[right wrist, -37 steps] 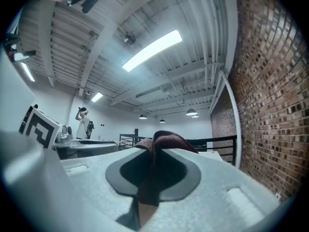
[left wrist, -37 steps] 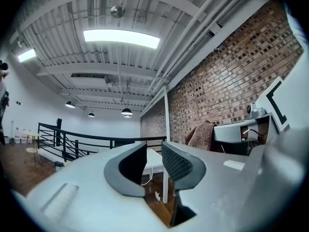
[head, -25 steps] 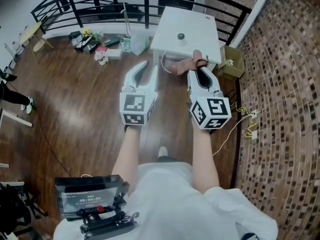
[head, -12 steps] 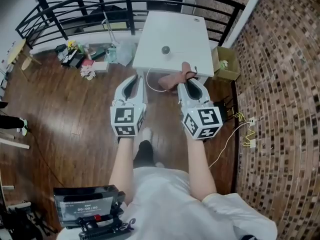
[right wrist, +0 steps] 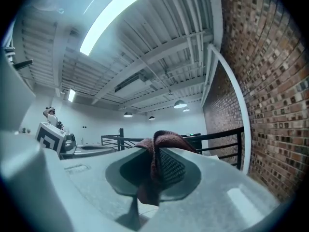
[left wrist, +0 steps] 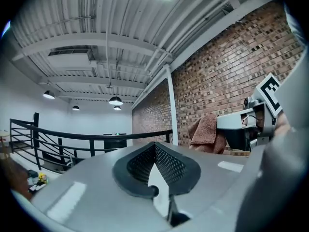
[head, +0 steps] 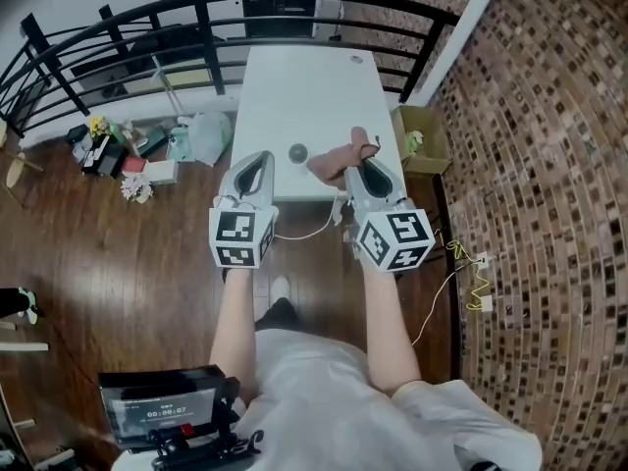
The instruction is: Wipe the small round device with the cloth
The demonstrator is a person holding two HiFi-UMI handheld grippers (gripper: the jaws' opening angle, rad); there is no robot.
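The job now is to bring the rust-brown terry cloth [head: 337, 161] onto the small round dark device [head: 297, 152], which sits near the front edge of the smooth white rectangular table [head: 294, 77], just left of the cloth. The right gripper [head: 359, 165] is clamped on a bunched fold of the cloth. It is best lowered so the soft looped pile, not the hard grey jaw, meets the rounded shell. The left gripper [head: 256, 162], its jaws together on nothing, could steady the device, which looks likely to slide.
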